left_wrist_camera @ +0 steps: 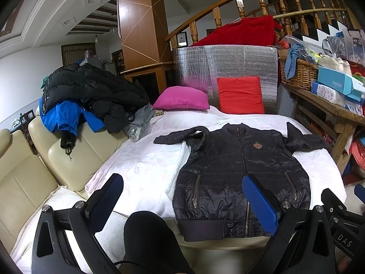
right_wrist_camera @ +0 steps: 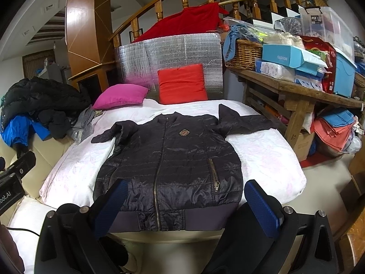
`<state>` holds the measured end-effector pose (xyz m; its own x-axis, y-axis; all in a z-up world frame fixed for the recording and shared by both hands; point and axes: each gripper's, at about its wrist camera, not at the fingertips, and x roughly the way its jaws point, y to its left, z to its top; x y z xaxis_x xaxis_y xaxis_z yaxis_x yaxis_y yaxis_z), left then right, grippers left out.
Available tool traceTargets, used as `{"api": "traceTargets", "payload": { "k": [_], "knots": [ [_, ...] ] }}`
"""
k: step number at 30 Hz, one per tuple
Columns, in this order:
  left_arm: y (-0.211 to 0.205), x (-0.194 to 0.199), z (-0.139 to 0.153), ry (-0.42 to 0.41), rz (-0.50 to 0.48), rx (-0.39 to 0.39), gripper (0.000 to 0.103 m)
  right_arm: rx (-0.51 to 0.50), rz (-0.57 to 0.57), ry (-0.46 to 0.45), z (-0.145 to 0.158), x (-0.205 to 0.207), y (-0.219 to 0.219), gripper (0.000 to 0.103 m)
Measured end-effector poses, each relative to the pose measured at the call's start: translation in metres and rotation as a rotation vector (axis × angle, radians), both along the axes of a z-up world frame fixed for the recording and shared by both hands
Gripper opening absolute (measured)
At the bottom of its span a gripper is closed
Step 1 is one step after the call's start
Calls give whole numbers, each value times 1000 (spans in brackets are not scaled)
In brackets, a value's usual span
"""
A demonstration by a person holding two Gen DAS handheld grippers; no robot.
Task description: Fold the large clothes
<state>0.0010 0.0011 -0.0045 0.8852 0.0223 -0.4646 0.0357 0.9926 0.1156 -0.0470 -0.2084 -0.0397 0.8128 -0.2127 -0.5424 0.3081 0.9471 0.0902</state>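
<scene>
Lying flat on a white-covered bed [right_wrist_camera: 262, 159], front up and zipped: a dark quilted jacket [right_wrist_camera: 173, 166], sleeves spreading outward. Resting at the far end: a magenta pillow [right_wrist_camera: 121, 97] and a red pillow [right_wrist_camera: 182, 84], propped upright.

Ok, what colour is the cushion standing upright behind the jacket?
Red cushion, clearest in the right wrist view, behind the jacket.

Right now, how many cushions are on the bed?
2: a pink cushion lying flat at the far left, and a red cushion propped upright beside it against the silver panel.
</scene>
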Motion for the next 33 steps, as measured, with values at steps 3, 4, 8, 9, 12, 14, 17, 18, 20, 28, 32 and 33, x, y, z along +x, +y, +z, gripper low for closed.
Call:
{"api": "traceTargets", "payload": {
  "k": [3,4,8,9,12,14,17,18,20,28,32,33],
  "knots": [
    [-1,0,0,2,0,1,103,2,2,3,-1,1,0,103],
    [-1,0,0,2,0,1,103,2,3,3,-1,1,0,103],
    [-1,0,-1,3,0,0,103,2,7,8,-1,2,1,103],
    [-1,0,0,2,1,1,103,2,8,9,-1,2,2,103],
    [-1,0,-1,1,0,0,103,2,10,9,-2,2,3,103],
    [-1,0,-1,1,1,0,103,2,10,10,-2,2,3,103],
    [0,0,-1,1,0,-2,103,-1,12,11,-2,2,4,103],
    [-1,0,-1,1,1,-2,103,-1,13,11,-2,2,4,103],
    [0,0,-2,2,2,-4,103,-1,14,12,-3,3,5,103],
    [1,0,-3,2,3,-6,103,-1,16,17,-4,4,7,103],
    [1,0,-4,3,2,-7,103,-1,19,18,-4,5,8,103],
    [1,0,-4,3,2,-5,103,-1,19,18,-5,5,8,103]
  ]
}}
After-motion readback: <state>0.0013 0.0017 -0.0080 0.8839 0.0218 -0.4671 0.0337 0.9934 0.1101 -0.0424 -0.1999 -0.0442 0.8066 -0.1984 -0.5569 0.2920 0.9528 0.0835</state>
